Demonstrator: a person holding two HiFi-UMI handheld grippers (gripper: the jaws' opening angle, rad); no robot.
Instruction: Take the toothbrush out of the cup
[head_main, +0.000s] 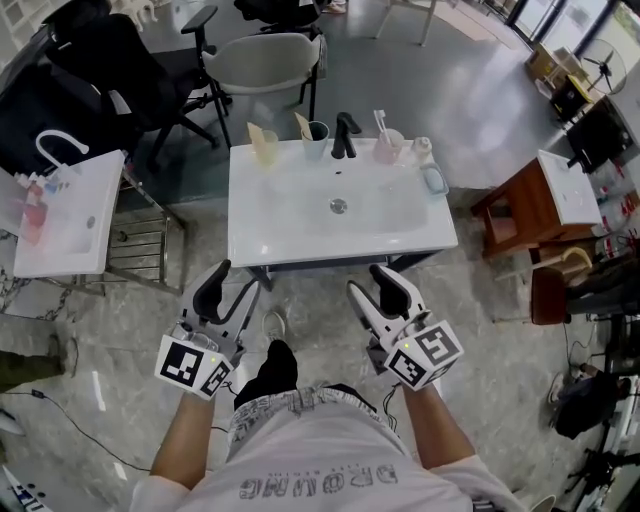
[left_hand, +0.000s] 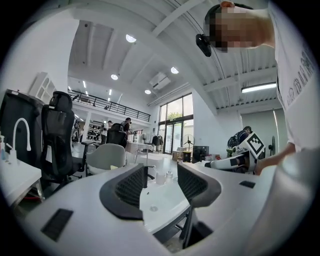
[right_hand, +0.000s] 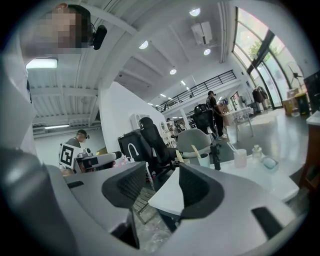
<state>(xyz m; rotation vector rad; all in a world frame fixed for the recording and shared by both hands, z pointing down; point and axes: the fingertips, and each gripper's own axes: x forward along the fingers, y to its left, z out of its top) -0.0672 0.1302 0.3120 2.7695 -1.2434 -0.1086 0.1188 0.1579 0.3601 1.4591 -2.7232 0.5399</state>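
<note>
A white toothbrush (head_main: 380, 122) stands in a pale pink cup (head_main: 387, 146) at the back right of the white sink (head_main: 300, 225), next to a black faucet (head_main: 345, 135). In the right gripper view the cup (right_hand: 240, 158) and toothbrush (right_hand: 231, 146) show far off, to the right of the jaws. My left gripper (head_main: 232, 282) and right gripper (head_main: 373, 283) hover in front of the sink's near edge, both open and empty, well short of the cup. The sink (left_hand: 156, 202) shows between the left gripper's (left_hand: 161, 182) jaws. The right gripper's (right_hand: 162, 187) jaws frame the sink's corner.
A teal cup (head_main: 316, 134), a yellowish item (head_main: 263, 143), a small bottle (head_main: 421, 148) and a soap dish (head_main: 434, 180) also line the sink's back. A grey chair (head_main: 262, 62) stands behind it, a second sink (head_main: 70, 215) at the left, a wooden stand (head_main: 530, 205) at the right.
</note>
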